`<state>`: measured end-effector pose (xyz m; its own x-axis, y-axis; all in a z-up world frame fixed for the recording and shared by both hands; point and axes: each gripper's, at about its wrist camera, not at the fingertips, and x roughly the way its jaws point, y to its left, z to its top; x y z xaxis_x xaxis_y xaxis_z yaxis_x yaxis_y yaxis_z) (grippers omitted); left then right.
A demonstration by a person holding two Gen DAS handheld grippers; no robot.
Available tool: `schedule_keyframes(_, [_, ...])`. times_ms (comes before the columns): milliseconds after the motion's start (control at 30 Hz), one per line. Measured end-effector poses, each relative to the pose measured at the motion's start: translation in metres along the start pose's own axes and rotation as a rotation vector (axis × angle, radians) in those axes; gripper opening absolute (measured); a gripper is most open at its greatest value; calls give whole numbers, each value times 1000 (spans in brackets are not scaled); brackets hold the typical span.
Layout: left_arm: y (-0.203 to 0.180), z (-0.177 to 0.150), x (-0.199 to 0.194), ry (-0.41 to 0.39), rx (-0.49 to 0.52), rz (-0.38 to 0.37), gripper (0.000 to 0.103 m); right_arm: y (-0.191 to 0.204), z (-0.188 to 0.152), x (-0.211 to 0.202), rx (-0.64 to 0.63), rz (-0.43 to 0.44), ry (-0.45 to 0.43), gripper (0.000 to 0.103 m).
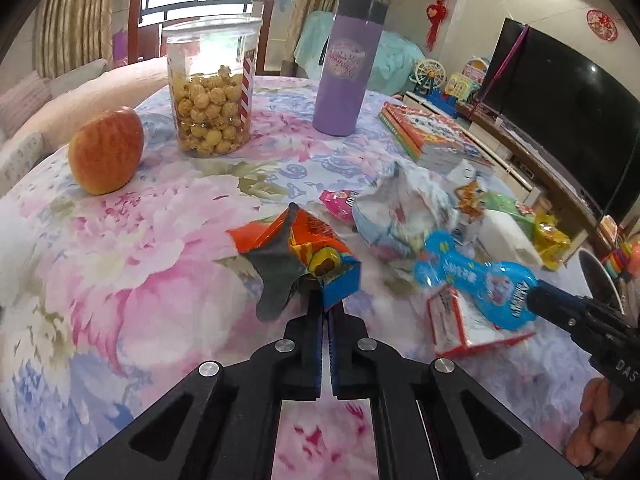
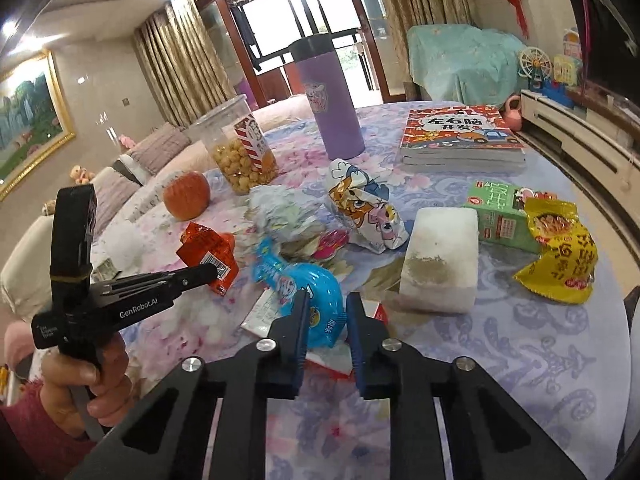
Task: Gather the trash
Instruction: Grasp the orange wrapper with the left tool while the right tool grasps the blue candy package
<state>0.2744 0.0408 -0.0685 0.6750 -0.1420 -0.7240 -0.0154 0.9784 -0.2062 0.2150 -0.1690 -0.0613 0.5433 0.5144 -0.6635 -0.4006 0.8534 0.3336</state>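
My left gripper (image 1: 326, 296) is shut on an orange snack wrapper (image 1: 298, 246) and holds it just above the floral tablecloth (image 1: 160, 260); the wrapper also shows in the right wrist view (image 2: 208, 250). My right gripper (image 2: 328, 304) is shut on a blue bone-shaped wrapper (image 2: 304, 292), also seen in the left wrist view (image 1: 476, 276). More trash lies nearby: a crumpled white wrapper (image 2: 284, 216), a pink wrapper (image 2: 334, 242), a cartoon packet (image 2: 366, 208), a yellow noodle bag (image 2: 560, 256), a red-and-white carton (image 1: 460, 324).
A popcorn jar (image 1: 212, 88), a purple tumbler (image 1: 344, 68), an apple (image 1: 106, 150) and stacked books (image 2: 462, 138) stand on the table. A white block (image 2: 440, 256) and a green box (image 2: 500, 216) lie to the right. A TV (image 1: 568, 100) is beyond the table edge.
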Motion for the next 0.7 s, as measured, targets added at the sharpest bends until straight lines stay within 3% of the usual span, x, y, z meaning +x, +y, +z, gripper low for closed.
schedule_keyframes(200, [-2, -18, -26, -8, -9, -27, 1, 10, -10, -5, 5, 61, 27, 14])
schedule_keyframes(367, [-3, -28, -44, -12, -7, -33, 1, 22, -13, 2, -5, 94, 52, 21])
schedule_keyframes(533, [1, -34, -54, -13, -9, -37, 1, 34, -8, 10, -44, 25, 38, 49])
schedule_keyframes(700, [5, -37, -57, -10, -20, -40, 1, 44, -6, 21, -92, 13, 56, 51])
